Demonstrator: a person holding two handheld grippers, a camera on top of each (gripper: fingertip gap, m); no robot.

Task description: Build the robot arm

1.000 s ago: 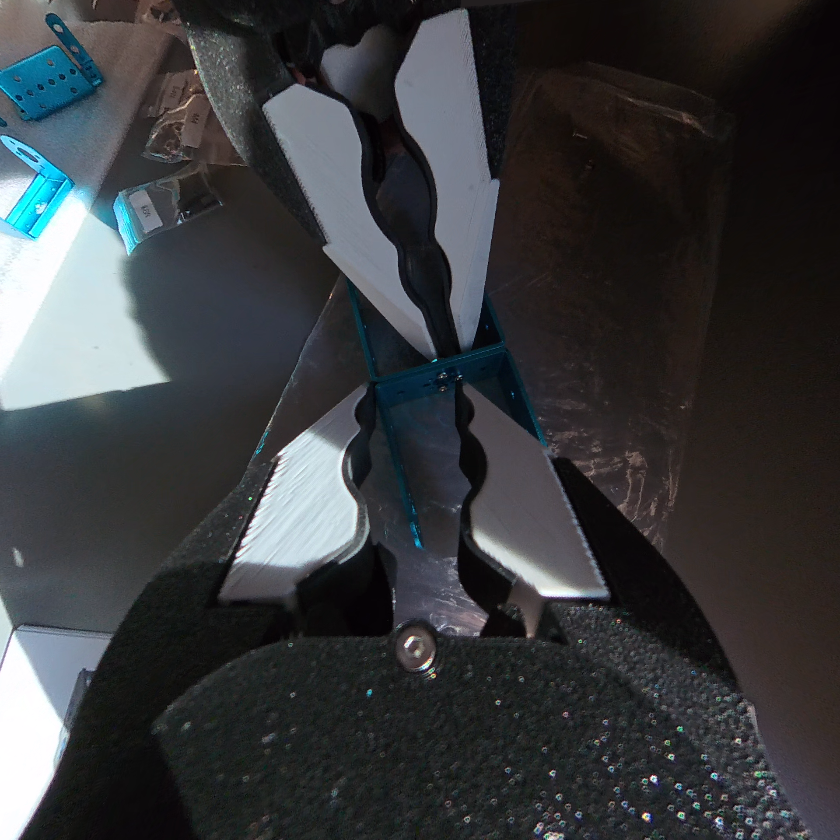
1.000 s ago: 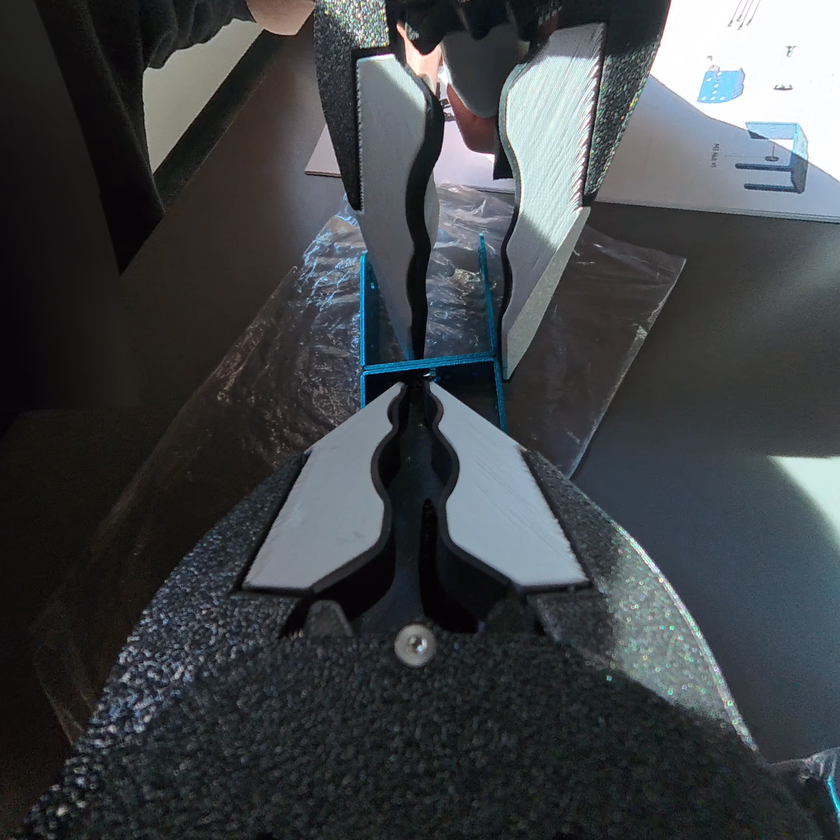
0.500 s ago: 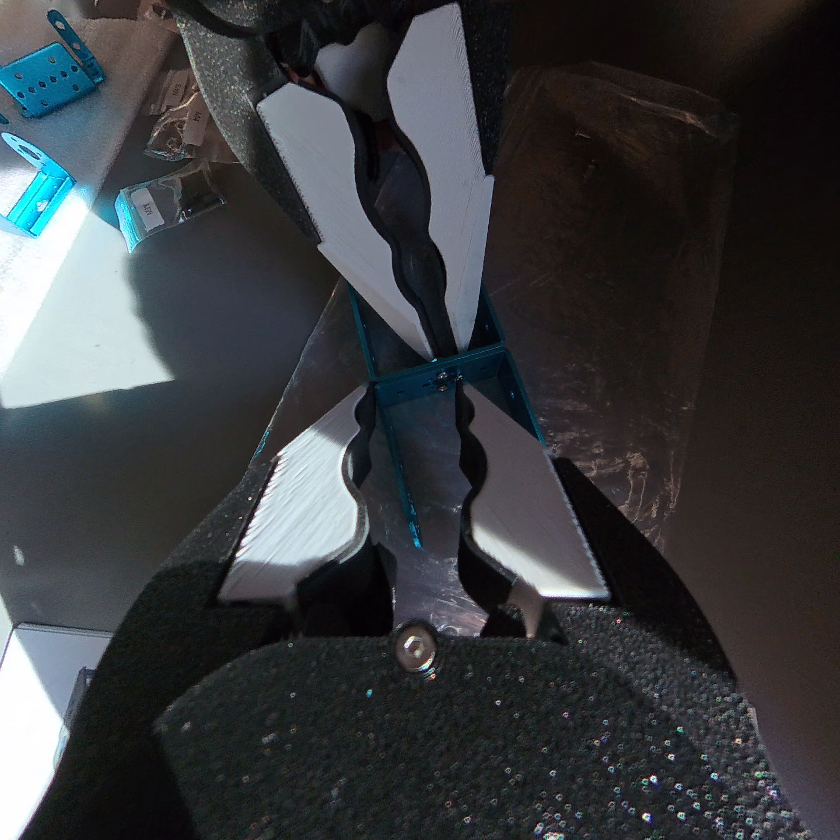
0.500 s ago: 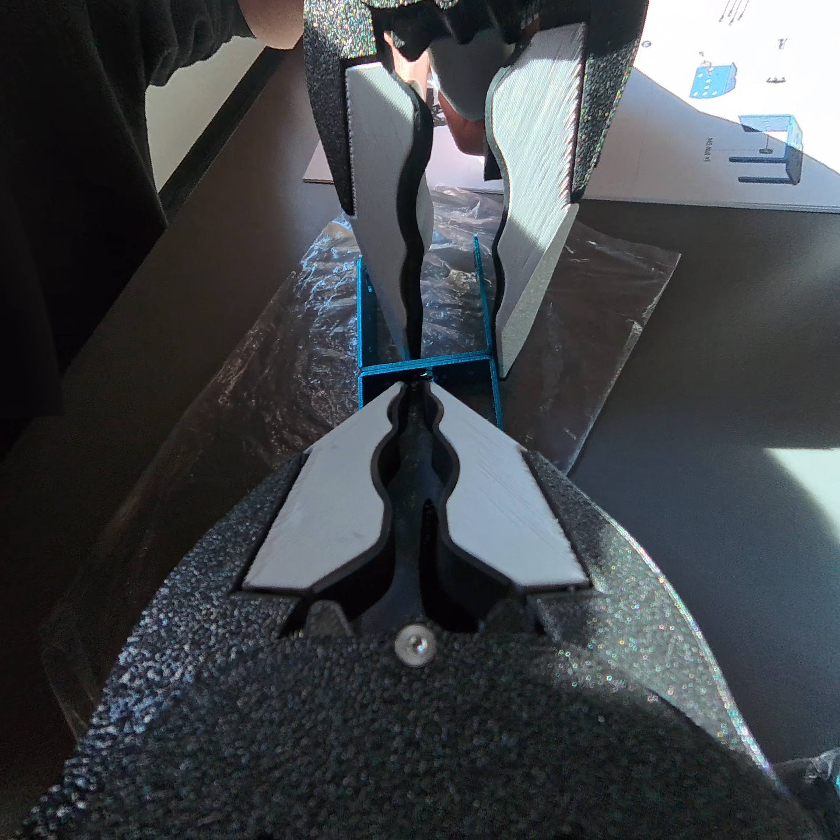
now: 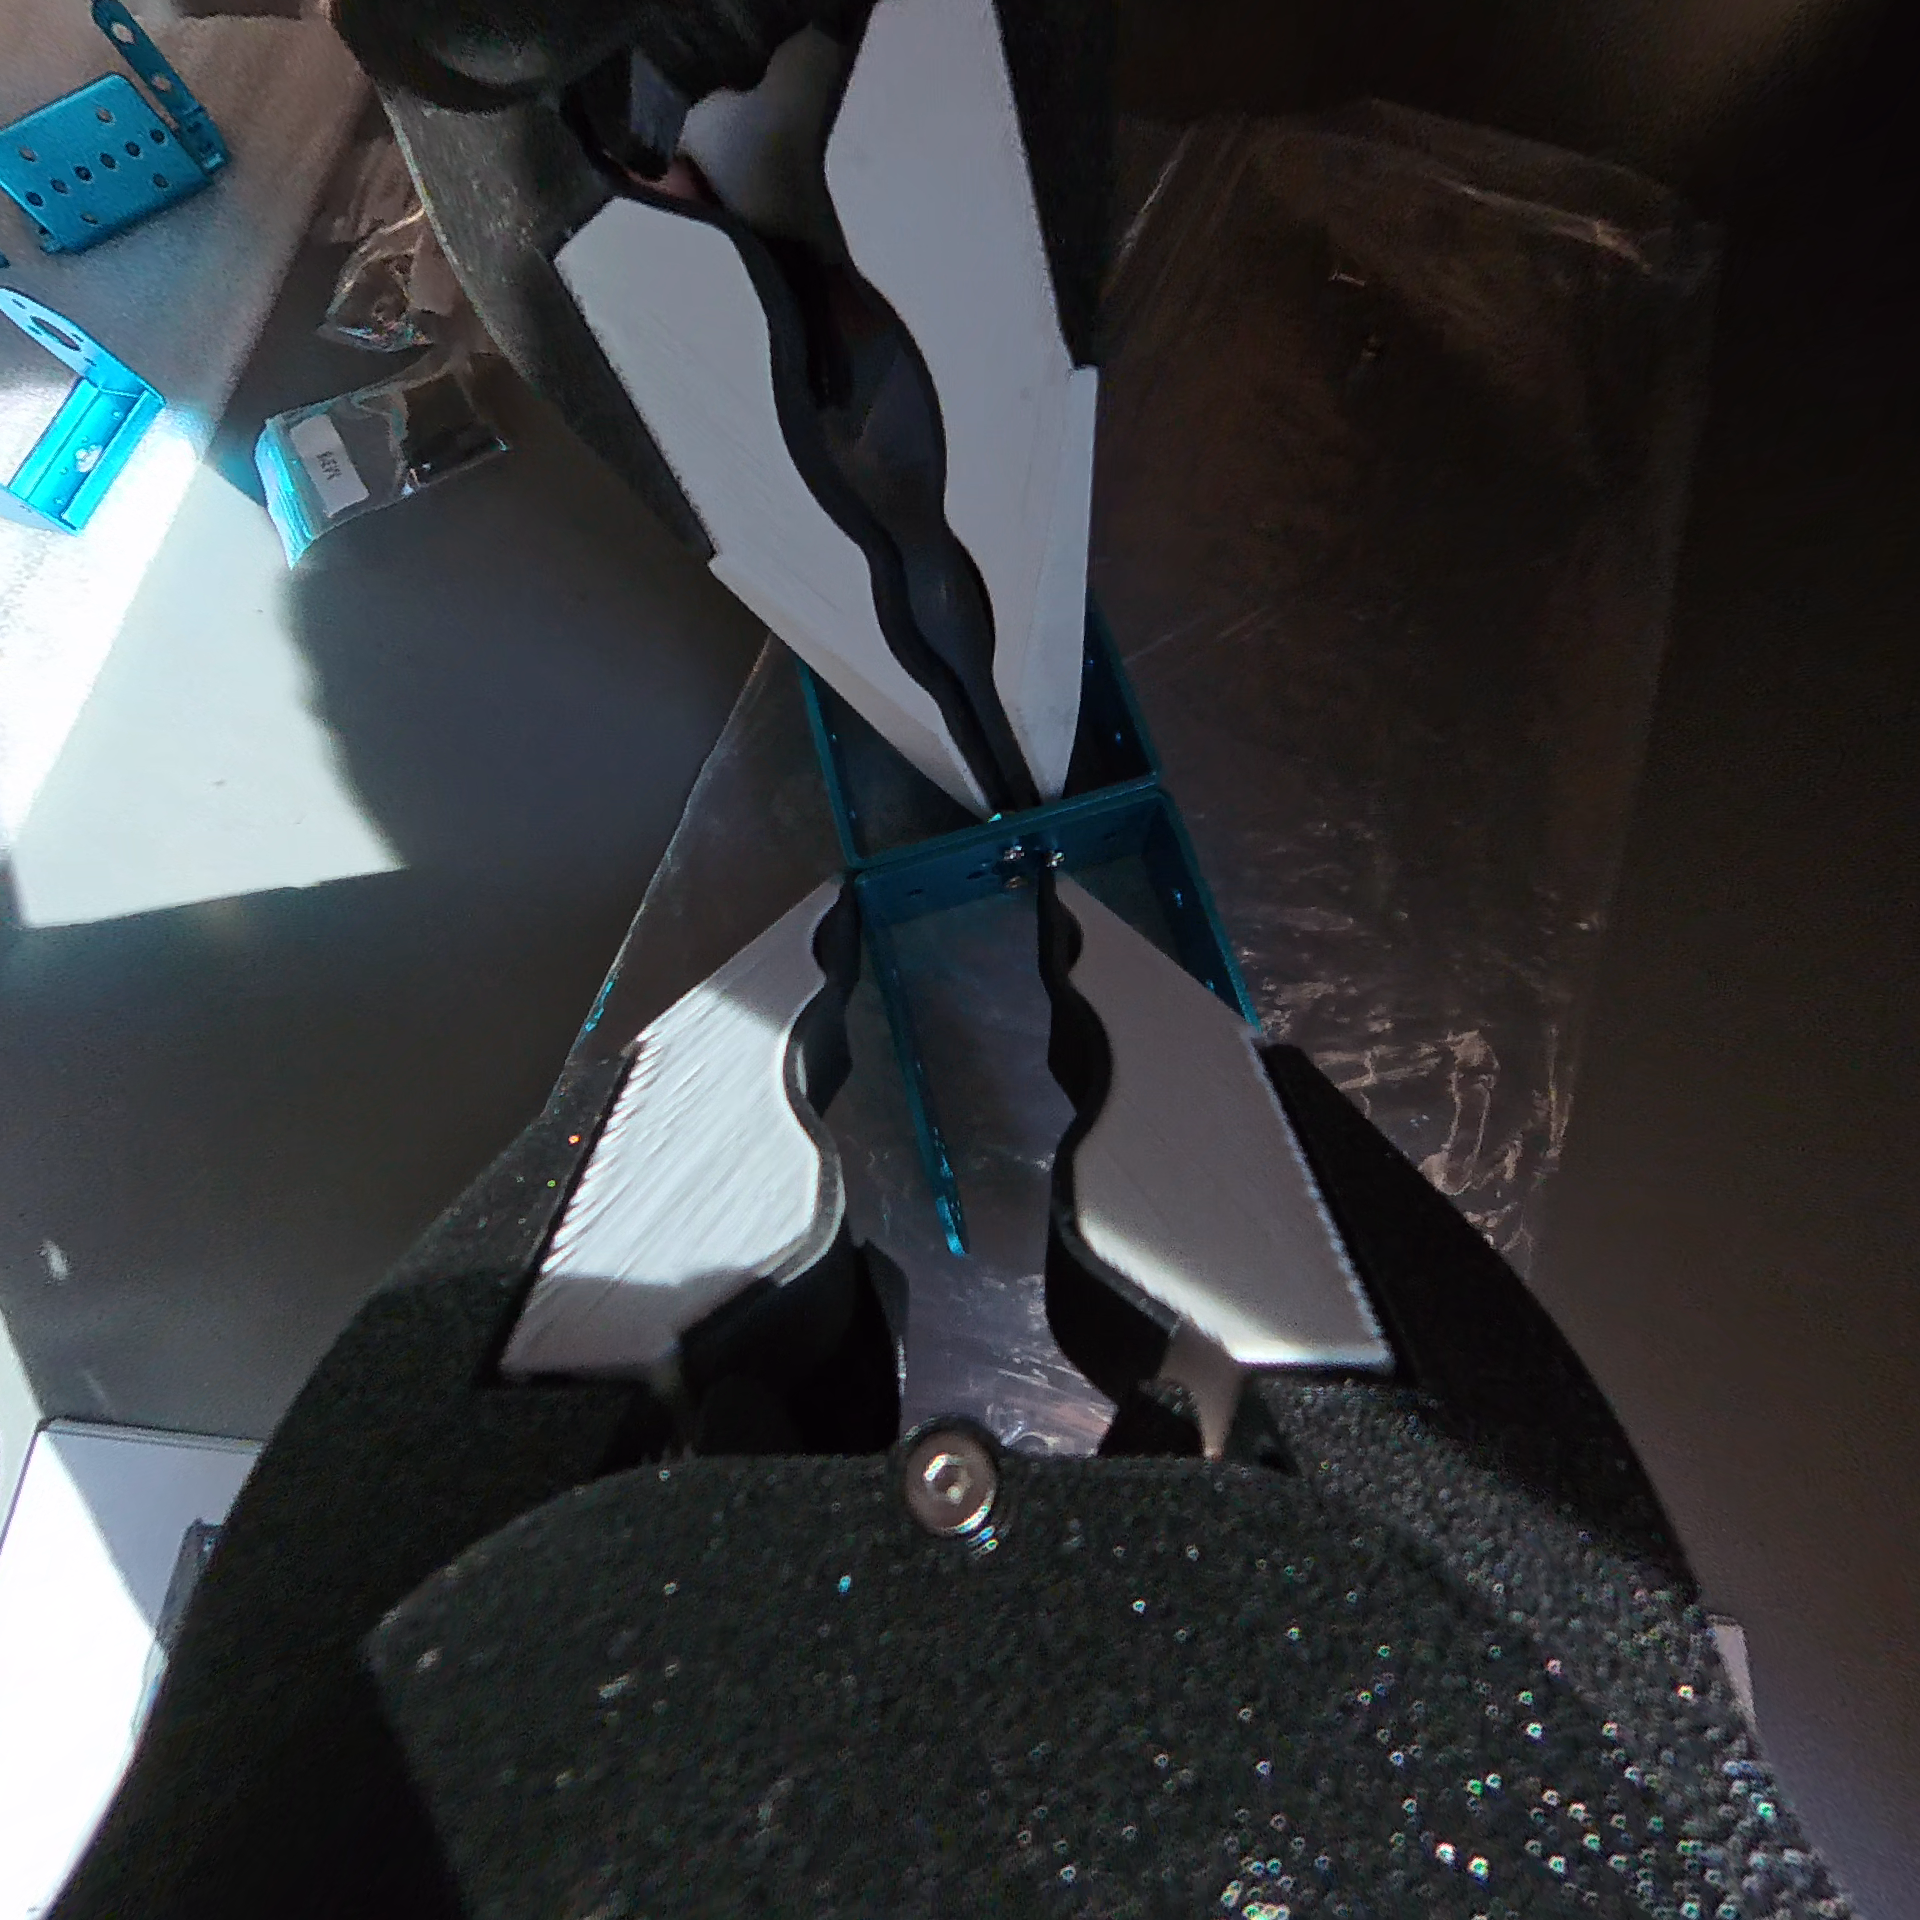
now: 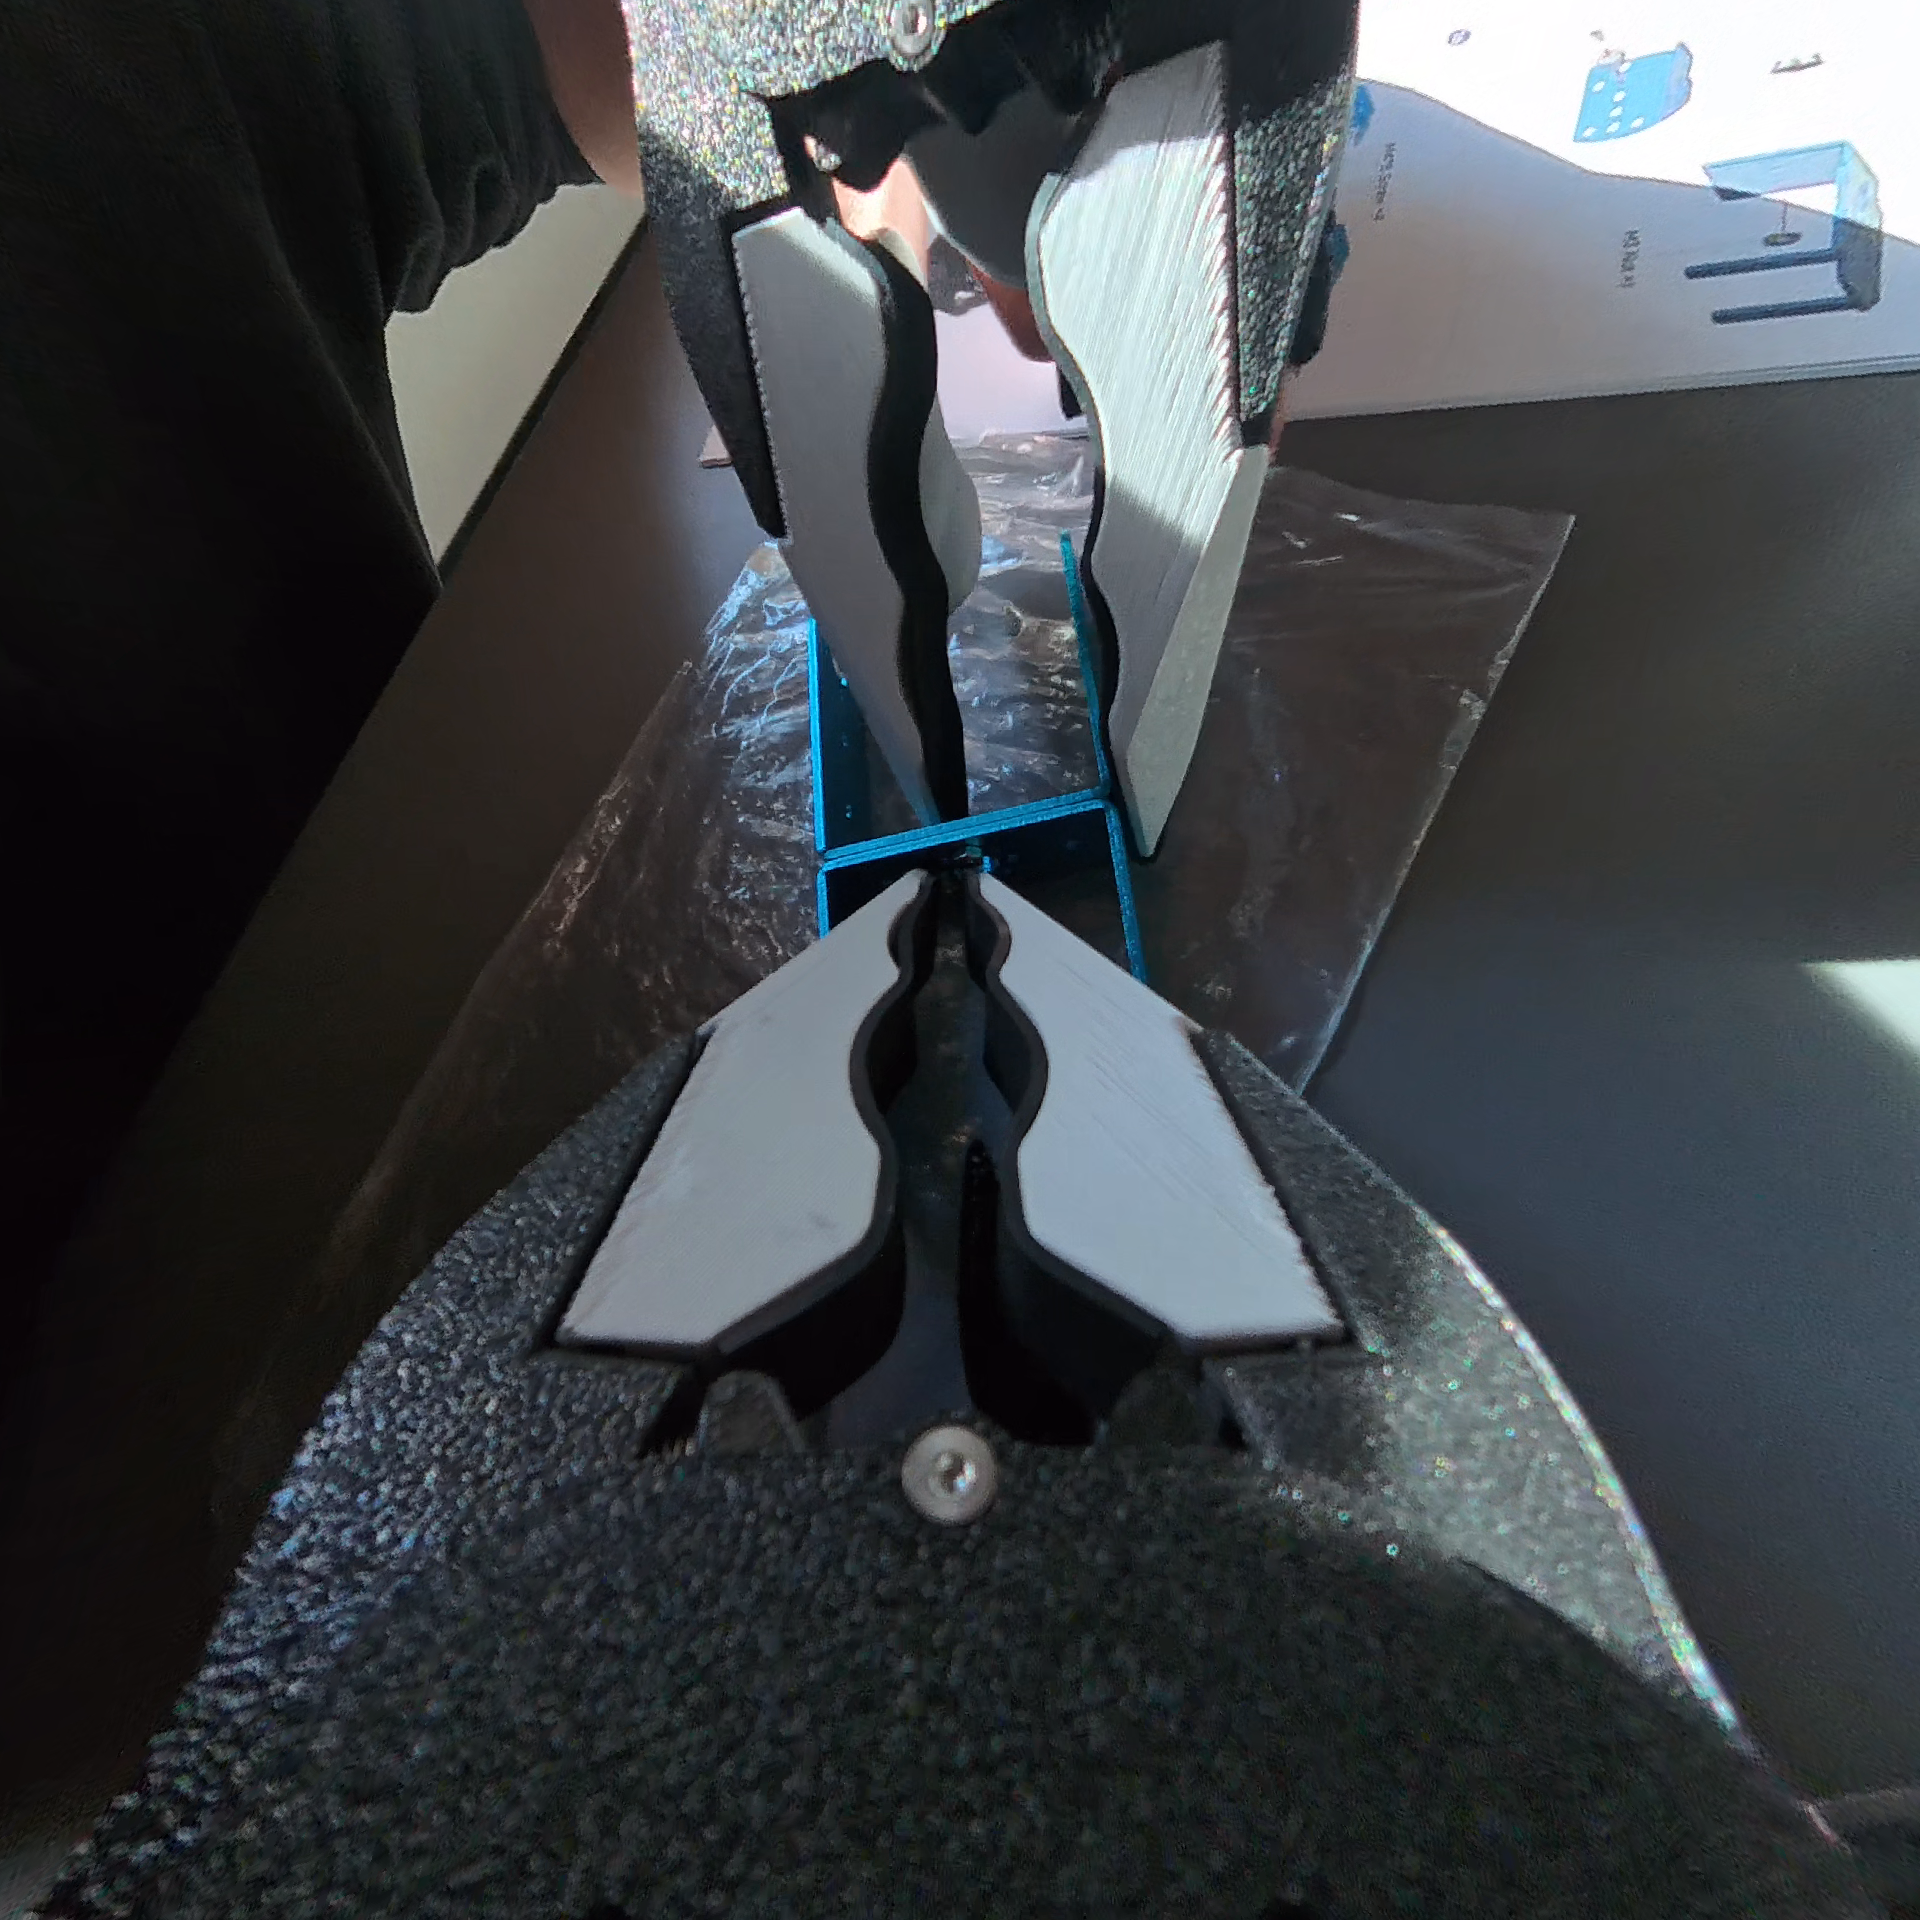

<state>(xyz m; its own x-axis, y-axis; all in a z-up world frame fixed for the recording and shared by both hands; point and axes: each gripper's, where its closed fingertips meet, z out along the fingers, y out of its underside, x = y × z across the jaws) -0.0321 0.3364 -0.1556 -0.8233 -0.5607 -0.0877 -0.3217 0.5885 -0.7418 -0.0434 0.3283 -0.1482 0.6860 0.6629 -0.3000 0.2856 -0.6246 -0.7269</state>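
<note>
Pair of blue U-shaped brackets (image 5: 1003, 862) (image 6: 966, 836), set back to back and fastened through their touching webs by a small screw (image 5: 1023, 857). Resting on a clear plastic bag (image 5: 1403, 623) (image 6: 1351, 675) spread flat on the dark table (image 5: 416, 1039) (image 6: 1662, 1247), not far from the table's long edge beside a person's dark sleeve (image 6: 208, 312).

Right gripper (image 6: 945, 878) (image 5: 1003, 795): white fingers clenched, tips almost meeting at the top of the joined webs, right at the screw. Not clear whether anything small is pinched between the tips.

Left gripper (image 5: 945, 894) (image 6: 1039, 826): approaching from the opposite side, jaws released and spread. One finger (image 6: 883, 623) inside the near bracket's channel, the other (image 6: 1174, 623) just outside one side wall, so that the wall stands between them. No firm squeeze visible on that wall.

Farther out, toward the sunlit part of the table in the left wrist view: two loose blue perforated brackets (image 5: 99, 161) (image 5: 73, 447) and a small labelled bag (image 5: 343, 478). Beyond the plastic bag in the right wrist view: a white sheet (image 6: 1507, 312) printed with drawings of blue parts.
</note>
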